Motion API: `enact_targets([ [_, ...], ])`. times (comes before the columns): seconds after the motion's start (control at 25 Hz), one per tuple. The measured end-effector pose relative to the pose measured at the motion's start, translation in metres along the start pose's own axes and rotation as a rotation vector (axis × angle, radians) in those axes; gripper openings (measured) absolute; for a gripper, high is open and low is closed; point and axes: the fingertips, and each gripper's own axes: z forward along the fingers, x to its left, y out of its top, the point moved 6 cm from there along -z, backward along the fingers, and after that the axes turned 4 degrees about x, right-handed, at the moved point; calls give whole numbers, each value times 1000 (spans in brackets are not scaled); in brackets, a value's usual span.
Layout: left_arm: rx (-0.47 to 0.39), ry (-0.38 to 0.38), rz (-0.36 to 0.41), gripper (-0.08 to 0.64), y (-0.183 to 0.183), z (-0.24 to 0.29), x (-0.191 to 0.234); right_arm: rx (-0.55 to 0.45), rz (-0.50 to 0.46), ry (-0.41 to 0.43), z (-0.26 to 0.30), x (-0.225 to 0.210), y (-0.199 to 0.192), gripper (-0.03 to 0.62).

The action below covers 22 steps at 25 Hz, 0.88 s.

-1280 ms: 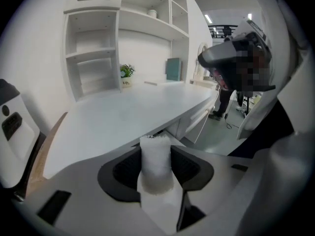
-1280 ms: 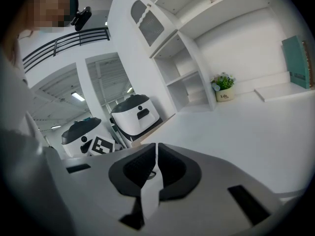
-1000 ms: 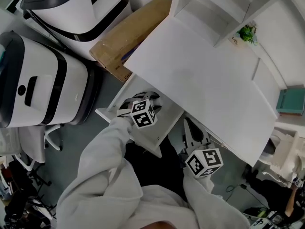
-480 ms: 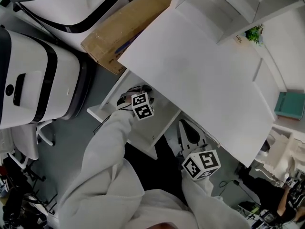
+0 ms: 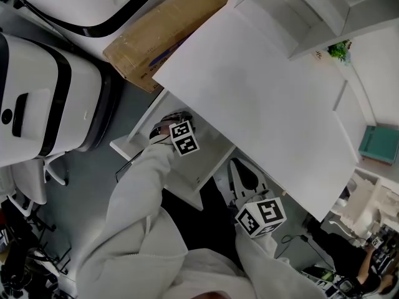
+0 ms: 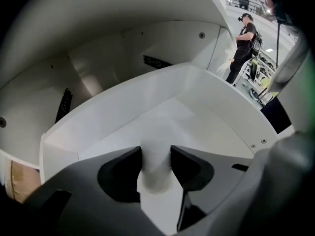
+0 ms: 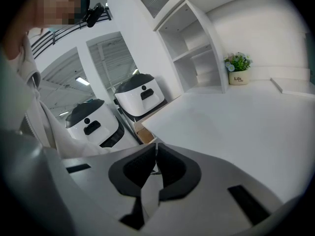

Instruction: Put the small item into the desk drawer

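The white desk (image 5: 262,98) has its drawer (image 5: 194,167) pulled out underneath. My left gripper (image 5: 167,128) reaches steeply down into the drawer's far left part. In the left gripper view its jaws (image 6: 156,154) are shut on a small white item (image 6: 155,173), blurred and pale against the drawer's white floor (image 6: 167,112); its shape is hard to make out. My right gripper (image 5: 242,172) hangs beside the drawer's right end, below the desk's front edge. In the right gripper view the tips of that gripper (image 7: 156,150) meet with nothing between them.
A cardboard box (image 5: 156,39) and two big white machines (image 5: 43,98) stand left of the desk. A shelf unit (image 5: 299,11), a potted plant (image 7: 238,68) and a teal box (image 5: 379,143) sit at the desk's far side. A person (image 6: 246,38) stands in the background.
My left gripper has sunk deeper into the drawer with the white item held. The right gripper has dropped slightly, still shut.
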Motion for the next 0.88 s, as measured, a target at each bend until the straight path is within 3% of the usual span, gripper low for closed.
enact_targets([
  [0.48, 2, 14, -10, 204, -5, 4, 0, -6, 19, -18, 1, -3, -2, 38],
  [0.64, 12, -44, -28, 318, -4, -2, 0, -20, 10, -9, 0, -3, -1, 38],
  [0.88, -22, -118, -75, 319, -1, -32, 3, -60, 11, -1, -2, 5, 9, 38],
])
